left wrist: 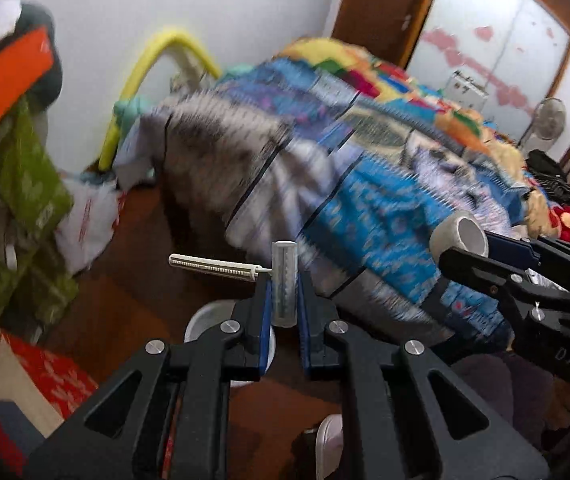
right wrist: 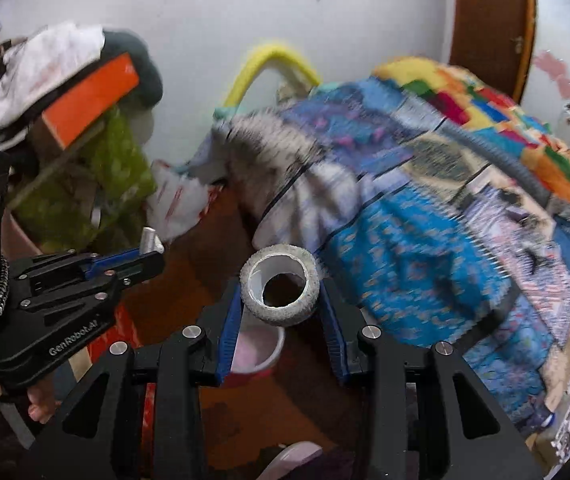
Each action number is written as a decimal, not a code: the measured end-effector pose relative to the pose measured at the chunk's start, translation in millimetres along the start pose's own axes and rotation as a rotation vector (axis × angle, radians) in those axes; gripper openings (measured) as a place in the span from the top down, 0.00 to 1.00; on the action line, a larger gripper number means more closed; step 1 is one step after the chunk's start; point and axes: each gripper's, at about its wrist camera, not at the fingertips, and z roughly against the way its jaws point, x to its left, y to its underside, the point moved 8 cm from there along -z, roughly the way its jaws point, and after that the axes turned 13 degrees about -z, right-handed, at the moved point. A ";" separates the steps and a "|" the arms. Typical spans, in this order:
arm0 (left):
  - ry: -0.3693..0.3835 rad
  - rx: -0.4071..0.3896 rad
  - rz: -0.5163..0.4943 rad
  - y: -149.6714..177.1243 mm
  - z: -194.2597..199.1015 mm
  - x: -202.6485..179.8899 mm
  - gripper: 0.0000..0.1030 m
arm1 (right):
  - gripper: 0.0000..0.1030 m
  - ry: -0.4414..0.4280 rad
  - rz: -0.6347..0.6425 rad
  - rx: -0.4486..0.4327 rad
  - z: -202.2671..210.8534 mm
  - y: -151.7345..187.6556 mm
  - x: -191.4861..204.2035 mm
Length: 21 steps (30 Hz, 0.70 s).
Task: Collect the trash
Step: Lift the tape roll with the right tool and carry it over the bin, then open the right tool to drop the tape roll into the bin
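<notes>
Two grippers, one item each: left gripper [left wrist: 285, 304] pinches a clear tube [left wrist: 283, 282] mid-frame, right gripper [right wrist: 281, 312] clamps one tape roll [right wrist: 279, 290]; one bin [right wrist: 259, 354] below.

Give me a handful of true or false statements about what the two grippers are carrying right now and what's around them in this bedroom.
1. The left gripper is clamped on a small clear tube. True.
2. The right gripper is empty. False: it holds a grey tape roll with a white core.
3. A white stick juts sideways from the tube. True.
4. A plain white sheet covers the bed. False: a colourful patterned blanket covers it.
5. A red-rimmed bin shows on the floor below the tape roll. True.
6. The orange box lies on the floor. False: it sits high on a cluttered pile.
</notes>
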 end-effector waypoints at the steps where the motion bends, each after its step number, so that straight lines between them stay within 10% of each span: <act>1: 0.005 0.030 0.017 8.1 -10.6 5.7 0.89 | 0.66 -0.001 0.004 0.023 -9.0 3.0 2.5; 21: 0.100 0.431 0.239 118.2 -156.2 50.9 0.89 | 0.65 -0.060 -0.033 0.478 -176.3 61.9 20.9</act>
